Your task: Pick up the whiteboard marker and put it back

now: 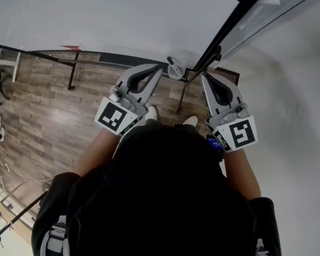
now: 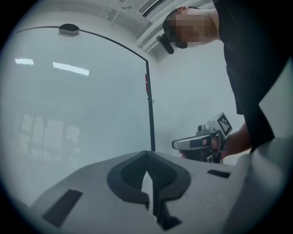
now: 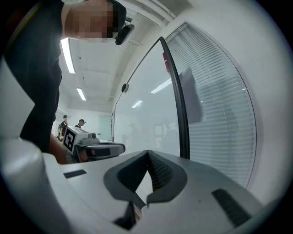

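Grey left gripper (image 1: 156, 68): held level before your chest, forearm bent, pointing at the whiteboard (image 1: 104, 13); jaws together, empty. Right gripper (image 1: 206, 75): same pose alongside, jaws together, empty. Marker: not surely seen; a dark stub (image 1: 170, 60) leans in a clear cup (image 1: 177, 72) between the tips.

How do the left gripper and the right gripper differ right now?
In the head view the left gripper slants toward the picture's right, the right gripper toward its left. The left gripper faces a pale board; the right gripper faces a black frame post with blinds beyond. Both are shut and empty.
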`<act>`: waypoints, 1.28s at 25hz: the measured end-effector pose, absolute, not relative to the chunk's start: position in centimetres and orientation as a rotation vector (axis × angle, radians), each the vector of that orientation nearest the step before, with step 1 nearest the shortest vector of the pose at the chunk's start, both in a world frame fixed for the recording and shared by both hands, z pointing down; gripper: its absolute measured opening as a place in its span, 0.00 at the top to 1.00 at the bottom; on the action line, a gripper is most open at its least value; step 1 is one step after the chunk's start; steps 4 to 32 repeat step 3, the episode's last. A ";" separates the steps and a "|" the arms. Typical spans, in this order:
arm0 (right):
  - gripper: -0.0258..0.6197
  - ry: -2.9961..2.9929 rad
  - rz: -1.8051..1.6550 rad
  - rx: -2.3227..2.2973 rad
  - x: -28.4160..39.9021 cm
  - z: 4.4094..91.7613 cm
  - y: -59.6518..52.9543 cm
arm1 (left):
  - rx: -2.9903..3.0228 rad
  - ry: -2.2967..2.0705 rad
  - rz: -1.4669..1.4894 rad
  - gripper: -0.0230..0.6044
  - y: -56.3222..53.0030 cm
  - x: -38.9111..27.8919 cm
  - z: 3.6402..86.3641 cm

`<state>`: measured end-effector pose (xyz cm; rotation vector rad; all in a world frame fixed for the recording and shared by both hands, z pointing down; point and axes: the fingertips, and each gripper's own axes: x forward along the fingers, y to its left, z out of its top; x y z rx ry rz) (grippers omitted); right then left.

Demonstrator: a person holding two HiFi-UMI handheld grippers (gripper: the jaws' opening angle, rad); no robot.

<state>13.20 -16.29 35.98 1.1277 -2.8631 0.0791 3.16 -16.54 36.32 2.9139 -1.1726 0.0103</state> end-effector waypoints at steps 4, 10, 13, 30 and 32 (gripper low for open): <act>0.96 -2.860 0.070 1.128 13.3 35.9 -16.6 | 2.914 -1.172 0.009 0.96 -16.7 3.1 36.3; 0.96 -2.860 0.070 1.128 13.3 35.9 -16.6 | 2.914 -1.172 0.009 0.96 -16.7 3.1 36.3; 0.96 -2.860 0.070 1.128 13.3 35.9 -16.6 | 2.914 -1.172 0.009 0.96 -16.7 3.1 36.3; 0.96 -2.860 0.070 1.128 13.3 35.9 -16.6 | 2.914 -1.172 0.009 0.96 -16.7 3.1 36.3; 0.96 -2.860 0.070 1.128 13.3 35.9 -16.6 | 2.914 -1.172 0.009 0.96 -16.7 3.1 36.3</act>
